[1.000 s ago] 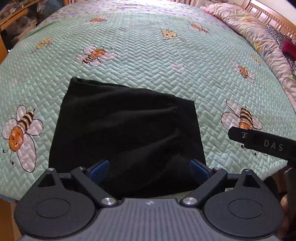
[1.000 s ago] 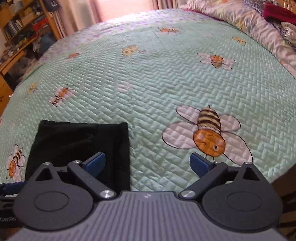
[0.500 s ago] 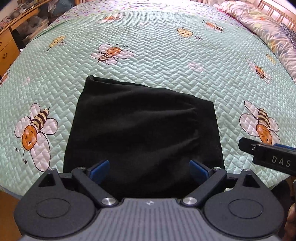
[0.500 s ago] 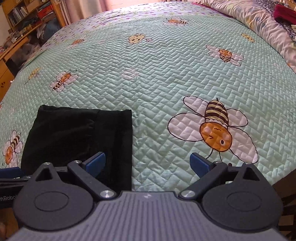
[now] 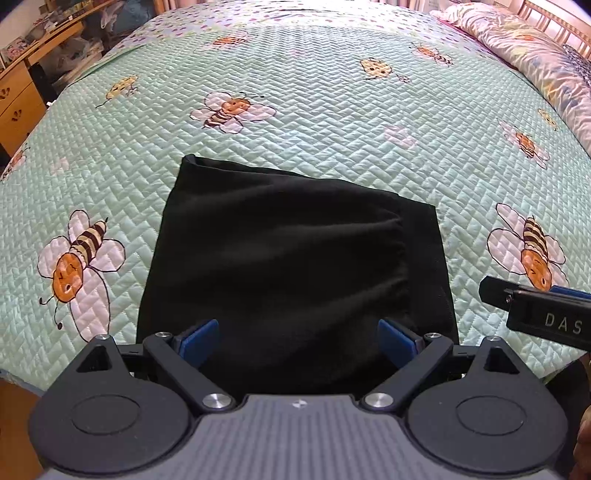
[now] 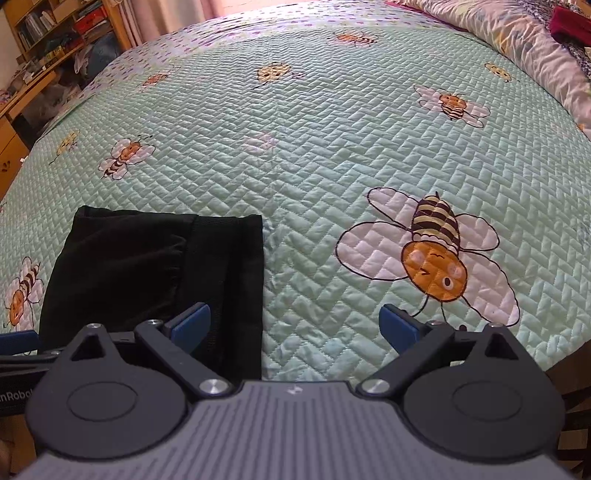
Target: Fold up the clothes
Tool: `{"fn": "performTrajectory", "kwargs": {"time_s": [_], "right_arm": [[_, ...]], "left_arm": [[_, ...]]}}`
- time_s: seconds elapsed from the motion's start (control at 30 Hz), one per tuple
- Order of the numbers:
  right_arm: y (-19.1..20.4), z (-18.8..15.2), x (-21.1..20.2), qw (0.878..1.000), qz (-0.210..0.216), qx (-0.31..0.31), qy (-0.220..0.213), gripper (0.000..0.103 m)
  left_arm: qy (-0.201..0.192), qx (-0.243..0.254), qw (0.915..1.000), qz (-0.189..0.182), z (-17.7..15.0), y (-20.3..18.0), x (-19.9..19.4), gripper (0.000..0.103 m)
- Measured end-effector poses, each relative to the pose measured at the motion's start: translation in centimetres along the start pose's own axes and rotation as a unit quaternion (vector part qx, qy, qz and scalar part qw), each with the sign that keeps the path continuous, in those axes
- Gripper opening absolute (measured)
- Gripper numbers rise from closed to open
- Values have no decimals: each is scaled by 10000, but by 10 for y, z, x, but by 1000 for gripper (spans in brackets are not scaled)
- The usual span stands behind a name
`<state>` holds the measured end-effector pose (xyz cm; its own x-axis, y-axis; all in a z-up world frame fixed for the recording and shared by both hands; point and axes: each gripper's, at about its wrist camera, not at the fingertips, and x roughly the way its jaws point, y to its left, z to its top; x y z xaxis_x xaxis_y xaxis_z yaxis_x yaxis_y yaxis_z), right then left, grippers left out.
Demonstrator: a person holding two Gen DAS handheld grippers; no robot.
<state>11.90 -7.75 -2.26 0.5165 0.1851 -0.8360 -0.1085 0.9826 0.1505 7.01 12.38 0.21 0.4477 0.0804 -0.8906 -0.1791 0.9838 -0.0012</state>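
1. Black garment lies as a flat folded rectangle on the bee-print quilt at the bed's near edge
2. Left tool wide, empty, above its near hem; right tool wide, empty, over its right edge
3. Soft, light, limp knit; pinch corners or the doubled edge

The bed lies flat and open beyond the folded black garment, nothing standing on its bee-print quilt. A rolled floral duvet banks the far right edge. A wooden desk and shelves crowd the left side.
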Motion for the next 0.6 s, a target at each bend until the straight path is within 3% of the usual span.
{"fn": "performTrajectory", "kwargs": {"time_s": [0.23,0.6], "right_arm": [[25,-1,1,9991,90,-417,39,98],[38,-2,1,9985,230,-501,72,98]], "left_arm": [[-63,-97,9999,106,-2,10,-5,94],[-60,-279,9994,216,-2,27,-6,94]]}}
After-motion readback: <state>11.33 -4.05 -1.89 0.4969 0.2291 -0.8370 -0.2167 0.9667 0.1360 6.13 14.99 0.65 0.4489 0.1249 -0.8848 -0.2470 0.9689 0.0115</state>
